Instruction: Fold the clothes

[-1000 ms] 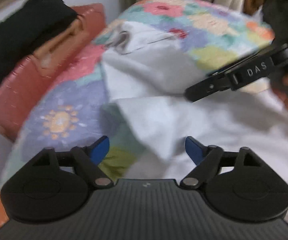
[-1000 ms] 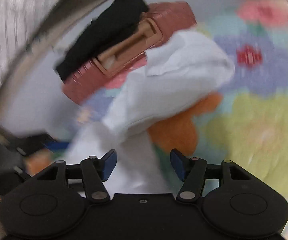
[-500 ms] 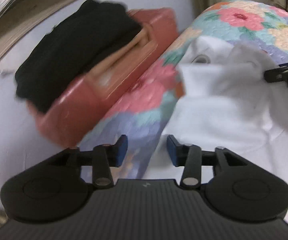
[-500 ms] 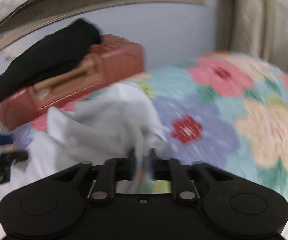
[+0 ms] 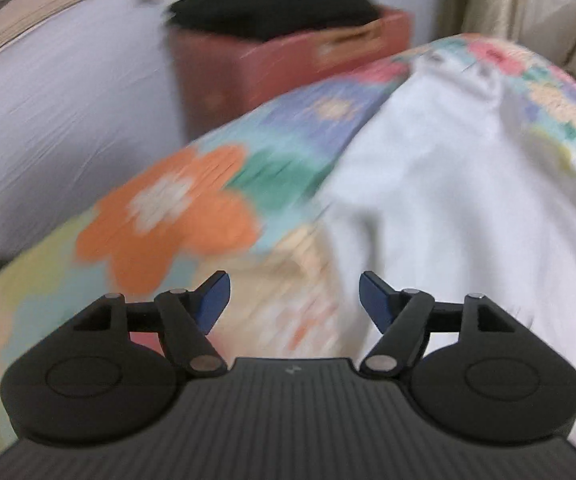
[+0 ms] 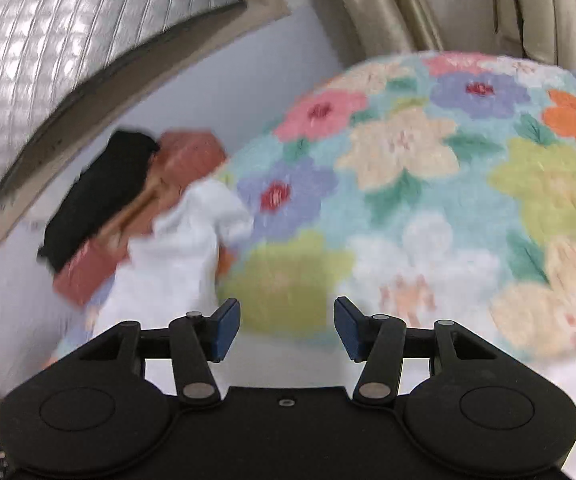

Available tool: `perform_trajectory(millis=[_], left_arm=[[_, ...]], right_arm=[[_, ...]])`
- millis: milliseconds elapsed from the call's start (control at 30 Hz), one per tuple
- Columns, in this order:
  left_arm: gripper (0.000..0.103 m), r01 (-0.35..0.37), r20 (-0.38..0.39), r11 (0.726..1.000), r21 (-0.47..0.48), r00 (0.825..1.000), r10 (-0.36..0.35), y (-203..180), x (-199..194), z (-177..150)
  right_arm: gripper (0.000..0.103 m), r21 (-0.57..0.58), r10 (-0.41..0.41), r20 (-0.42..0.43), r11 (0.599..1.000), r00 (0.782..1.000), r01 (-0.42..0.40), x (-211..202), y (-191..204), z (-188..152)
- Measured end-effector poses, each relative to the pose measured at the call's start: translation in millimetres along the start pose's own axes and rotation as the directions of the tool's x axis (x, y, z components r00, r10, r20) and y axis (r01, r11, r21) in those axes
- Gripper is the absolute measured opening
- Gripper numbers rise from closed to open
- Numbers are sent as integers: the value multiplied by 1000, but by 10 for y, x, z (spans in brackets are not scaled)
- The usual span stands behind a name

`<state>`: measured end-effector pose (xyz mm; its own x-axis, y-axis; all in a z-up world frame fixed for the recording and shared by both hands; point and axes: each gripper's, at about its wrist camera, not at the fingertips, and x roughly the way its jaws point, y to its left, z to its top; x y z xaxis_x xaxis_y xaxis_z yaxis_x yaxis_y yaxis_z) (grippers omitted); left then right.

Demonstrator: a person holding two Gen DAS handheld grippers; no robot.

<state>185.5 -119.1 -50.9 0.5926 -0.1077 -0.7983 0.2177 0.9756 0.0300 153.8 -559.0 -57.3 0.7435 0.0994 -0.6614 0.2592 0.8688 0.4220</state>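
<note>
The biggest thing in both views is the floral blanket (image 6: 428, 184), which covers the bed and is the working surface for the folding. On it lies the white garment (image 5: 448, 184), the thing of the task: in the left wrist view it spreads over the right half of the blanket and runs down to the lower right edge of the picture, loose and with soft wrinkles, and no clean folded edge can be seen there. In the right wrist view the same white cloth shows at the far left, with one narrower part reaching toward the wall, and more white appears along the bottom under the tool. Beyond the blanket stands a reddish suitcase (image 5: 288, 60) against the wall, and a black folded cloth (image 5: 276, 4) rests on top of it; this is perhaps a piece already finished, but I cannot be sure. The left gripper (image 5: 294, 294) is spread wide with nothing between its blue pads, and it hovers just beside the left edge of the garment. The right gripper (image 6: 287, 326) is also spread and empty, above the blanket. I judge that the white garment is laid out but its folds are mostly not yet made, so nearly all the folding remains.
</note>
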Motion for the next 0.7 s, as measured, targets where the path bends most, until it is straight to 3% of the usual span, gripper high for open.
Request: perform_trajectory(millis=[100,200,300,367,433,467,500,533,600,667,700], left_arm=[[71,6,12,991,-132,1000,-5,279,-305,-272],[78,71,14,970,-234,997,-70,433,-441,-471],[81,108,-42,976,-186,992,-118,331,-369,-609],[89,164,-79,973,-165,981,-179,242,-260,-723],[90,194,-120,960,-204,968,-221,193,-119,-817],[81,207,-136,952,-226,961,-241,175,-44,-860],[67,223,-129,945,-240,957,-259,153,-12,-898],[16,237,-101,938,-254,958,-270,138,-41,-928],[10,257,12,920,-295,964,-265,132,-215,-942],[11,250,177,948,-198,960,-216,-4,-563,-891],[13,256,199,956,-143,954,-226,-107,-664,-876]], right_arm=[[57,-52,21,-45,998,999,-24,-275,53,-179],[58,-88,31,-52,996,998,-35,-545,25,-339],[58,-97,-9,-47,995,999,5,-751,-109,-438],[58,-96,-59,-43,994,997,55,-876,-231,-489],[58,-98,-89,-49,992,995,84,-967,-336,-530],[58,-98,-100,-52,991,994,94,-1012,-384,-555],[58,-95,-103,-52,991,993,97,-1045,-416,-584],[58,-89,-100,-53,991,994,95,-1066,-438,-615],[58,-77,-89,-56,993,994,84,-1093,-466,-679],[58,-71,-53,-71,996,996,48,-1066,-430,-754],[58,-92,-19,-81,996,997,12,-1045,-356,-806]])
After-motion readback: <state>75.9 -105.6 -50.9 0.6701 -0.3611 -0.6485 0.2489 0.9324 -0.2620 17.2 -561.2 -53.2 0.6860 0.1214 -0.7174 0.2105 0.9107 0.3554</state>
